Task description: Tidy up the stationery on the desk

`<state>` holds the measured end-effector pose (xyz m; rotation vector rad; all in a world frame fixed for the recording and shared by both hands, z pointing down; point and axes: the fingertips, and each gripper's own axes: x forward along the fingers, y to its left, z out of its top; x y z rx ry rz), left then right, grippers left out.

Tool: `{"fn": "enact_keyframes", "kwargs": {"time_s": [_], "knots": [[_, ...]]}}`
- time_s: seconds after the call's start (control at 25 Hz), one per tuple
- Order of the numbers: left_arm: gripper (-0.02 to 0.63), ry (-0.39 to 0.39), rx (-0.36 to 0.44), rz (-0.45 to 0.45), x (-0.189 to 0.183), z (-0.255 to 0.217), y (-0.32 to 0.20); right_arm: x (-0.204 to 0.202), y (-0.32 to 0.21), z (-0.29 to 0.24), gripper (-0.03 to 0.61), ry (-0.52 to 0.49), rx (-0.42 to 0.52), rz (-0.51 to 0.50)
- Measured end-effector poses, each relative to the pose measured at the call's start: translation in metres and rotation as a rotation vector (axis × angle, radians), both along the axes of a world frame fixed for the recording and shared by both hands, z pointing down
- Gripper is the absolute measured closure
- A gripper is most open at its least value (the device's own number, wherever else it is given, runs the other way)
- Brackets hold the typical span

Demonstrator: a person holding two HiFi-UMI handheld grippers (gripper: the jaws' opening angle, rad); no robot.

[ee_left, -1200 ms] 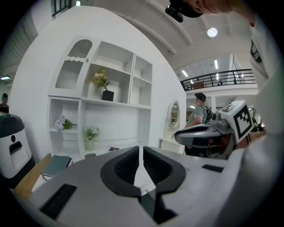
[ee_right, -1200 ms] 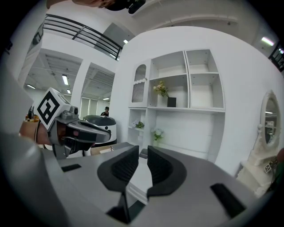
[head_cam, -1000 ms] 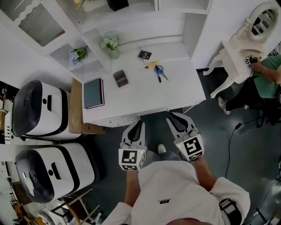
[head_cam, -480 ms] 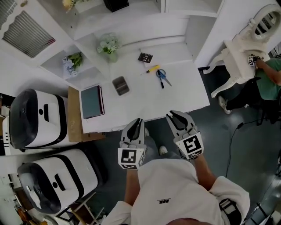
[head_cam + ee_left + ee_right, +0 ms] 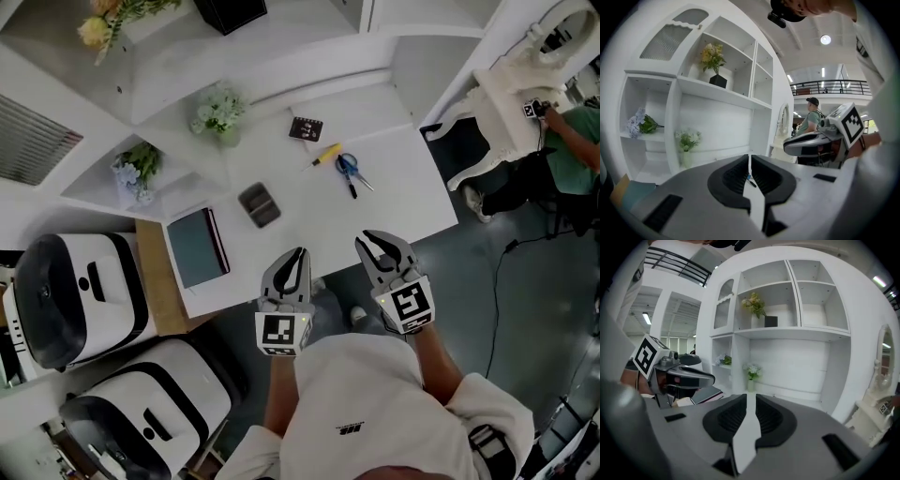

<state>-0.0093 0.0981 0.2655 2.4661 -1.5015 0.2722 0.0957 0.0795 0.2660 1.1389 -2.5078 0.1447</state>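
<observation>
left gripper [image 5: 299, 253] beside right gripper [image 5: 377, 240], pointing at desk [image 5: 314, 202]

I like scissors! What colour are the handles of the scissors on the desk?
Blue. The scissors show best in the head view.

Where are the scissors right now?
In the head view, the scissors lie on the right part of the desk, just right of the yellow pen, with the marker card beyond them.

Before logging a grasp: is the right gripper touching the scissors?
Apart. The head view shows bare desk between the right gripper and the scissors.
</observation>
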Motion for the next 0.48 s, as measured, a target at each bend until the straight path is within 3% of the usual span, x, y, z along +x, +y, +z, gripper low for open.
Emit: {"fn": "enact_keyframes", "kwargs": {"time_s": [0.48], "knots": [[0.614,0.016,-0.084,0.169,-0.004,0.044,-0.057,-0.014,-0.053,0.051,0.532,0.041,-0.103,0.130]]}}
